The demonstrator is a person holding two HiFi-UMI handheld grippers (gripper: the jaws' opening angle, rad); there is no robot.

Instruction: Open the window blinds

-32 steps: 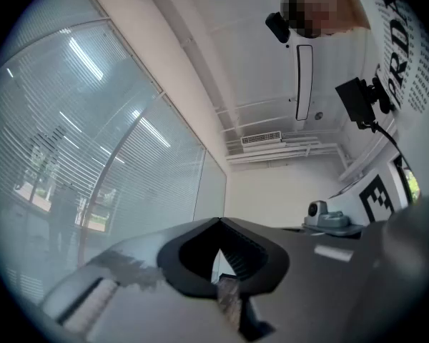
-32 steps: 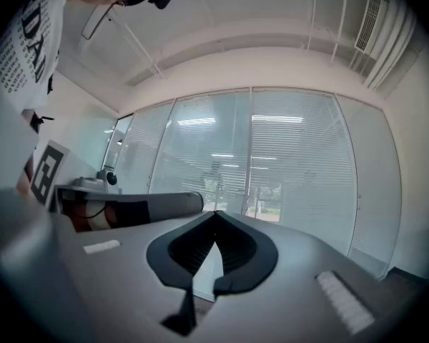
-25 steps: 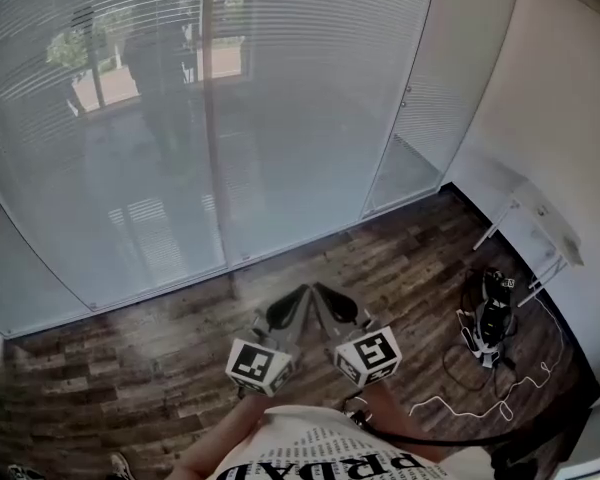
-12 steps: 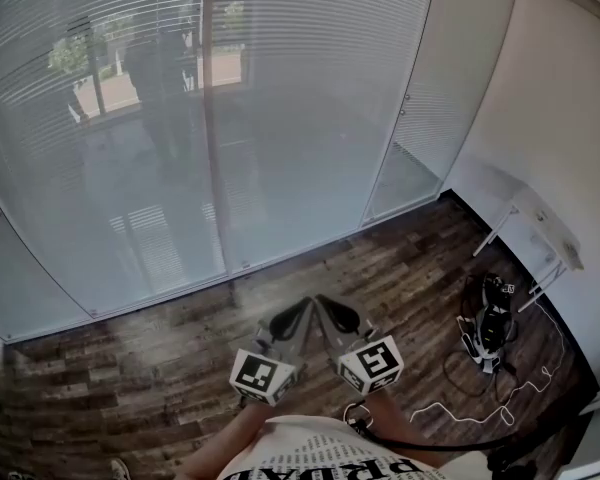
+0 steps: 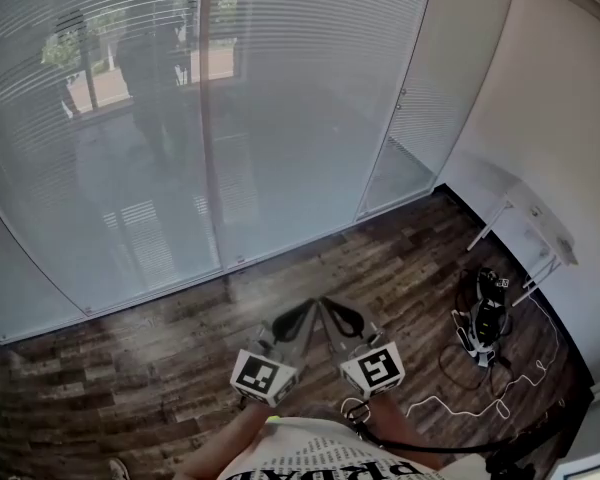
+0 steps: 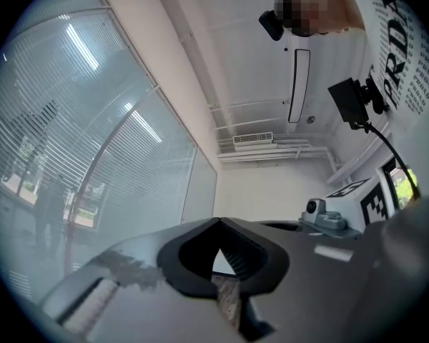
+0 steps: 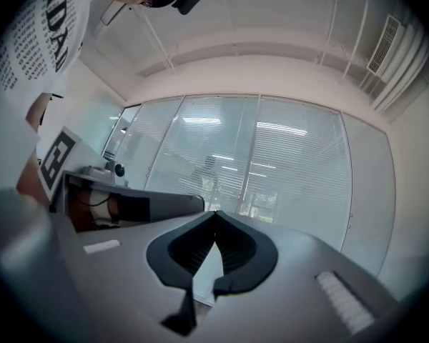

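We read print only on the shirt (image 5: 315, 448). At the bottom edge of the head view, large dark letters are half cut off by the frame; P and R begin the row. At the upper right of the left gripper view we read P, R, D, A, and at the upper left of the right gripper view R, D, A. The small print around them is too fine to read. The left cube (image 5: 263, 375) and right cube (image 5: 372, 370) bear black-and-white square patterns.
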